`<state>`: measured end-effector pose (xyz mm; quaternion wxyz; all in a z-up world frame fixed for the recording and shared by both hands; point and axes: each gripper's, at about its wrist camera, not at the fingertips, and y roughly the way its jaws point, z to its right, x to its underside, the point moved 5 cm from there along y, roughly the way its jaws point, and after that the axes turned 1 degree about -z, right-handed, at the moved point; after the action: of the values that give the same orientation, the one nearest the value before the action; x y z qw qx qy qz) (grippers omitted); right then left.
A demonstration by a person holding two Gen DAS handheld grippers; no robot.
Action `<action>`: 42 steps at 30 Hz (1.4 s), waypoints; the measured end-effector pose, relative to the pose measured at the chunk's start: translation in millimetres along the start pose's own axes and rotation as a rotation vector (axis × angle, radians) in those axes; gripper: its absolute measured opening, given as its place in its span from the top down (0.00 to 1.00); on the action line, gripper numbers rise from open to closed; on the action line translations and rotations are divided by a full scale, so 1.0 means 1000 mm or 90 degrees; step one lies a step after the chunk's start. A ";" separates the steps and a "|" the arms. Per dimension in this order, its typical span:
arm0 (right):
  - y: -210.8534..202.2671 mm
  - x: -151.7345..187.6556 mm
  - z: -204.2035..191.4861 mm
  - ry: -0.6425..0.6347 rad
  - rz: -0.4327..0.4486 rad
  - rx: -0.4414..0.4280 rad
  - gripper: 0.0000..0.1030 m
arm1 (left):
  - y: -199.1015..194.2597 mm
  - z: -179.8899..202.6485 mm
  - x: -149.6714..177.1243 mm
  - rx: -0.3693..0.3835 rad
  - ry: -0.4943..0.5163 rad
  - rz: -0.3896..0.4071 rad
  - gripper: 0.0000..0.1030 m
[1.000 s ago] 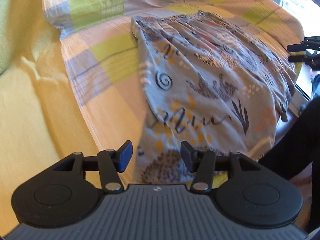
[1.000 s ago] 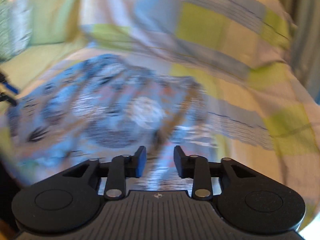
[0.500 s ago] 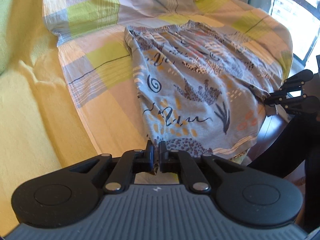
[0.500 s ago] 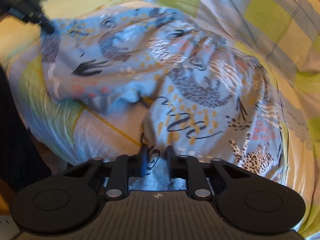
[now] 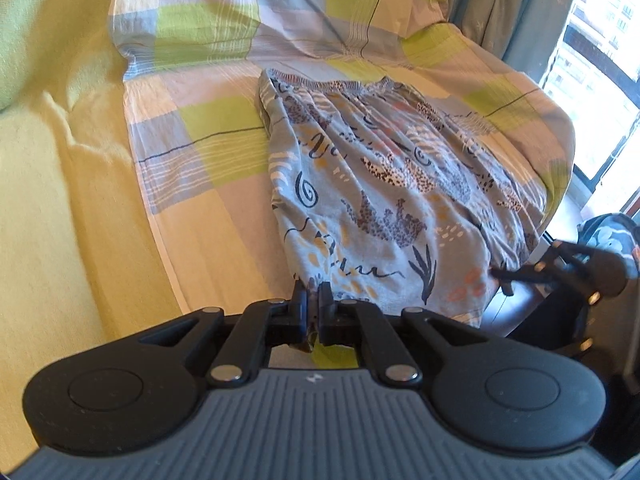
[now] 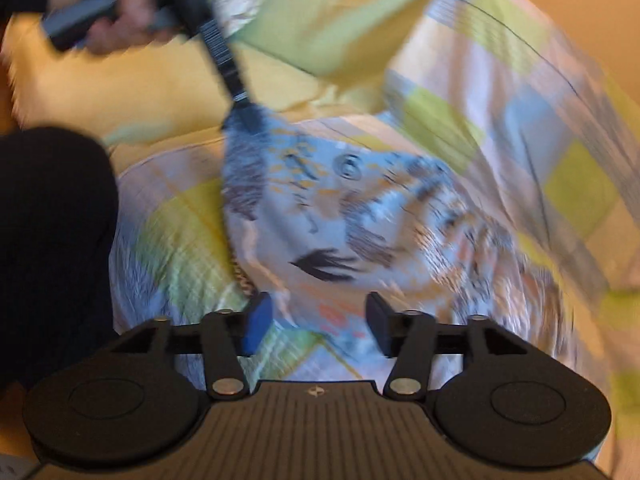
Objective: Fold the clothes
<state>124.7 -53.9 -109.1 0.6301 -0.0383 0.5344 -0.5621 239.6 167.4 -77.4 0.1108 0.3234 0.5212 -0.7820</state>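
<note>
The patterned garment [image 5: 380,196] lay spread on the checked sheet [image 5: 208,132], filling the frame's centre. The left gripper [image 5: 312,304] pinched its near hem corner; the right gripper [image 6: 316,326] hovered with fingers spread, holding nothing.

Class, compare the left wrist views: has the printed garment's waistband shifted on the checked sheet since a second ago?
No. The waistband of the printed garment still ends just above where the dark line on the checked sheet meets it.
</note>
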 end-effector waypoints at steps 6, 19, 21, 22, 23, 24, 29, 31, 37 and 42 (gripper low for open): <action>0.032 0.007 -0.020 -0.156 -0.023 0.036 0.53 | -0.006 -0.009 -0.009 -0.002 -0.020 0.026 0.98; -0.011 -0.002 0.089 0.090 -0.101 -0.081 0.49 | -0.007 -0.008 0.001 -0.040 0.027 0.007 0.98; -0.009 0.009 0.086 0.107 -0.107 -0.060 0.50 | -0.006 -0.011 0.004 -0.049 0.031 0.001 0.98; -0.008 0.016 0.083 0.118 -0.110 -0.054 0.50 | -0.005 -0.012 0.005 -0.053 0.033 -0.002 0.98; -0.008 0.020 0.077 0.123 -0.109 -0.053 0.50 | -0.005 -0.013 0.007 -0.058 0.035 -0.005 0.98; -0.007 0.025 0.070 0.128 -0.108 -0.052 0.50 | -0.004 -0.015 0.008 -0.062 0.037 -0.008 0.98; -0.001 0.032 0.029 0.102 -0.089 -0.044 0.50 | -0.002 -0.021 0.016 -0.084 0.047 -0.023 0.96; 0.003 0.028 0.015 0.081 -0.079 -0.044 0.50 | -0.002 -0.024 0.018 -0.093 0.051 -0.030 0.96; 0.024 0.023 0.005 0.046 -0.093 -0.016 0.63 | 0.001 -0.032 0.026 -0.084 0.030 -0.032 0.88; 0.021 0.033 0.011 0.052 -0.118 -0.030 0.95 | 0.011 -0.032 0.028 -0.072 0.016 -0.033 0.85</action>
<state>139.6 -77.3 -138.8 0.5520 -0.0794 0.5669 -0.6063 236.5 195.8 -110.7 0.1022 0.3126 0.5742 -0.7497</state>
